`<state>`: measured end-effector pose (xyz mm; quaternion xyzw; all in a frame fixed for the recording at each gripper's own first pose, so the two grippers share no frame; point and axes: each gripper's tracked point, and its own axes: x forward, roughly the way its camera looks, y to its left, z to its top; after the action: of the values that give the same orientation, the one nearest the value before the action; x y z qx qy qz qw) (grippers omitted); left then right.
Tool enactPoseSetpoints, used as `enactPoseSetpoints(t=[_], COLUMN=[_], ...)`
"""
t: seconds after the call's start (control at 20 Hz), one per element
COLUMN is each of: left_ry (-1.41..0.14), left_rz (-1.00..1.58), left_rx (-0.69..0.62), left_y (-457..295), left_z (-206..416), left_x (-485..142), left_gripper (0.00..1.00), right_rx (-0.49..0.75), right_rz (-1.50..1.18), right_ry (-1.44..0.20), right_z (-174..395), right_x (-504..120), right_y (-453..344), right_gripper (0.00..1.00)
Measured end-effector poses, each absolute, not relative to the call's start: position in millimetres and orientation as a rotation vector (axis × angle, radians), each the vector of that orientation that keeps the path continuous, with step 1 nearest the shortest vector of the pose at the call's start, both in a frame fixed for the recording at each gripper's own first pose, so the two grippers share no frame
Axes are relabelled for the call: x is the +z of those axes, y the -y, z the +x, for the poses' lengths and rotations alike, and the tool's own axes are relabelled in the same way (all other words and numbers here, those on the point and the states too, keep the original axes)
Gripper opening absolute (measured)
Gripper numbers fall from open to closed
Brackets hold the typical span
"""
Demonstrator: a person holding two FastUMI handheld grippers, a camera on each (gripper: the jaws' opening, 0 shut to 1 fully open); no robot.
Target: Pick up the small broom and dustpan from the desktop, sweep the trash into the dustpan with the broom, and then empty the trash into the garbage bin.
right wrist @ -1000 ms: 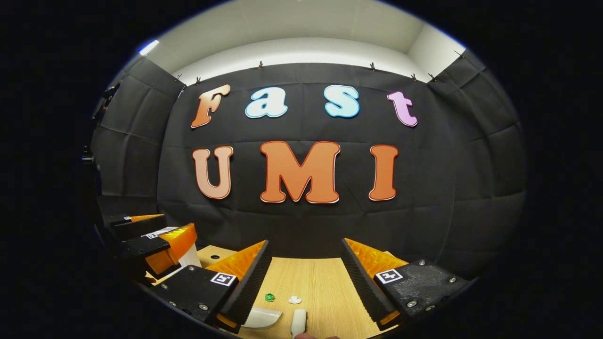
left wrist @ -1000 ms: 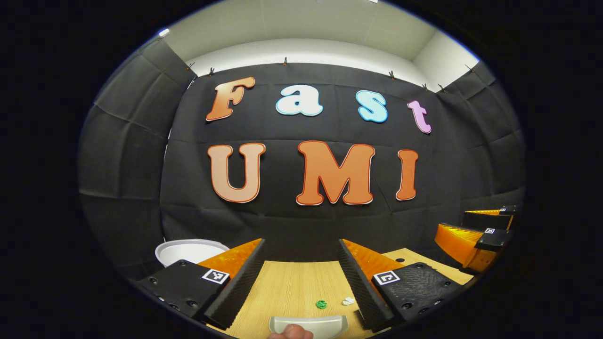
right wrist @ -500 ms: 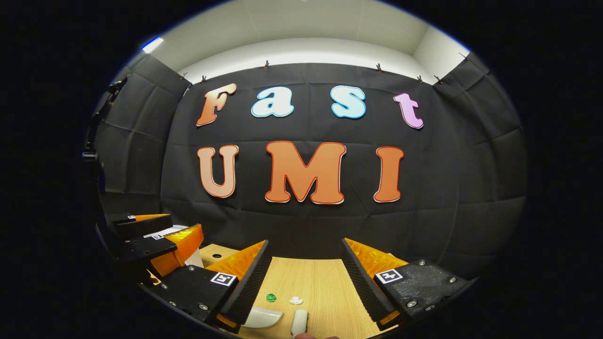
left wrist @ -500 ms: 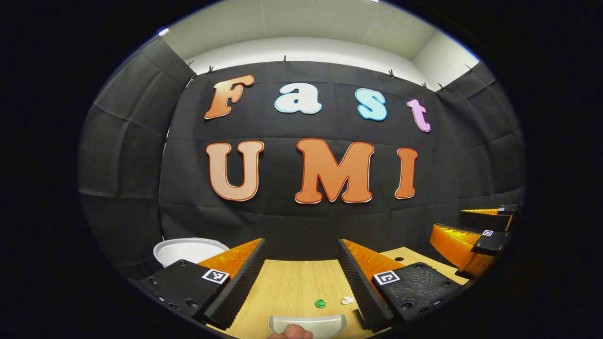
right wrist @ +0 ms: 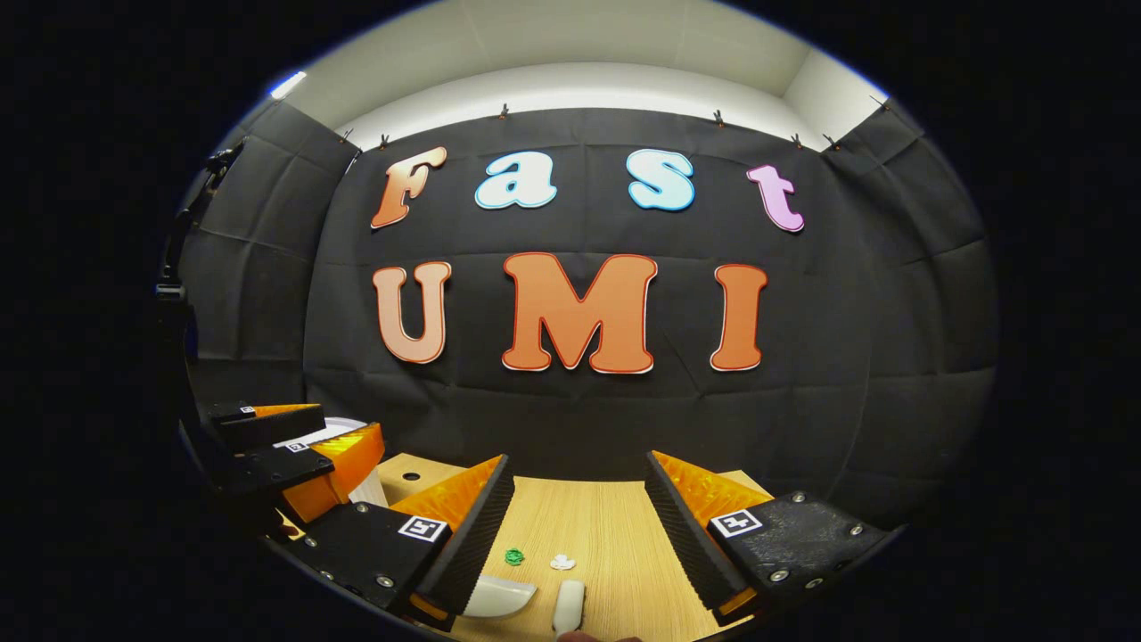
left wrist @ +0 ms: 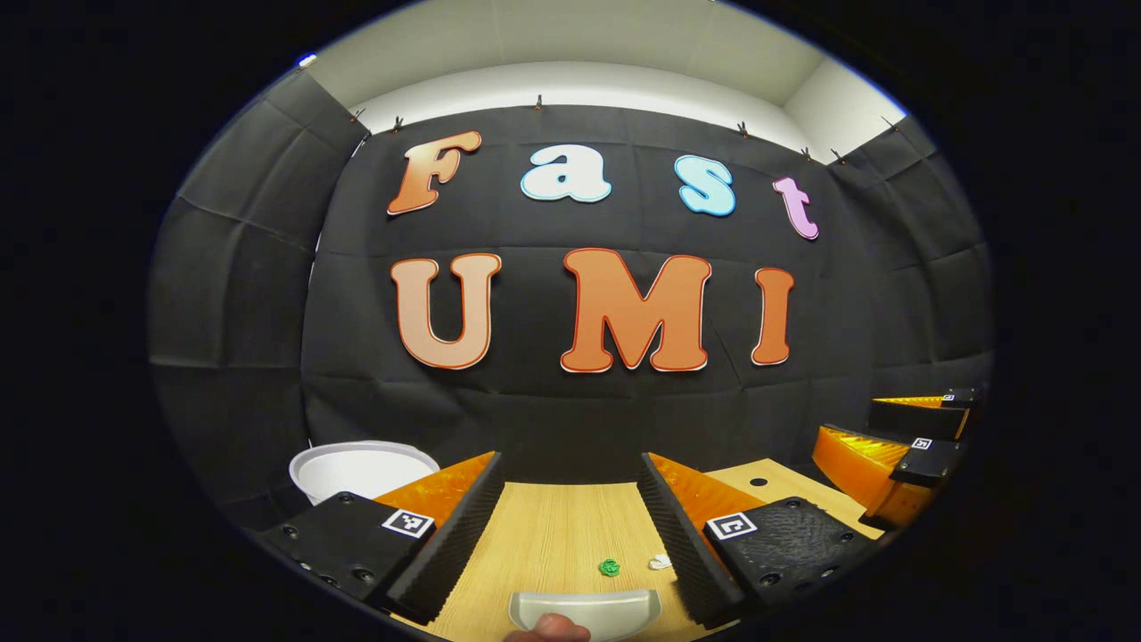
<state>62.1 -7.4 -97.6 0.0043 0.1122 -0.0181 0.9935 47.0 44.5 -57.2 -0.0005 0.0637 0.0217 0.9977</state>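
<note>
Left gripper view puts your left gripper (left wrist: 570,526) low over the desk (left wrist: 544,535), its fingers spread wide and holding nothing. Outside the left finger stands the white bin (left wrist: 361,468), a round, smooth-walled tub just off the desk's edge, likely parked there so the dustpan can be tipped straight over it. Between the fingers, nearest you, lies the dustpan (left wrist: 584,611), pale grey, smooth plastic with a curved lip facing away, with something pinkish, perhaps a fingertip, at its near edge. Just beyond it sit a crumpled green scrap (left wrist: 609,567) and, close against the right finger, a crumpled white scrap (left wrist: 660,561). The pan's mouth points toward them, which suits a short sweep. Well outside the right finger you see the other gripper, also parted.

Right gripper view shows your right gripper (right wrist: 579,526) released too, empty above the pale wood-grain desk. Beyond its left finger hovers the left gripper with the bin's rim behind it. By that finger's tip the dustpan's curved corner peeks out. In the gap lie the green scrap, then the white scrap, and nearest you a slim, rounded white piece I take for the broom (right wrist: 568,606), though too little shows to be sure. Neither tool is lifted yet; the pick-up comes first.
</note>
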Motion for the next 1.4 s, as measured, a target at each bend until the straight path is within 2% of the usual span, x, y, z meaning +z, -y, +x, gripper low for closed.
enactPoseSetpoints(t=[0.3,0.5,0.95,1.15,1.4], left_ry=[-0.305,-0.431,-0.853,-1.145,-1.434], left_rz=[-0.015,-0.055,-0.056,-0.071,-0.126], left_rx=[-0.065,-0.064,-0.034,-0.065,-0.127], left_y=[16,18,16,22,16], left_z=[56,50,4,-46,-74], left_x=[-123,-158,-285,-346,-370], left_gripper=[0.95,0.95,0.95,0.97,0.98], right_rx=[0.062,0.08,0.106,0.09,0.086], right_rz=[-0.005,0.005,0.002,-0.011,-0.041], right_ry=[-0.177,-0.31,-0.81,-1.025,-1.202], right_z=[49,46,9,-12,-20], right_x=[-74,-115,-272,-344,-391], right_y=[-51,-55,-59,-55,-50], right_gripper=[0.92,0.92,0.93,0.93,0.93])
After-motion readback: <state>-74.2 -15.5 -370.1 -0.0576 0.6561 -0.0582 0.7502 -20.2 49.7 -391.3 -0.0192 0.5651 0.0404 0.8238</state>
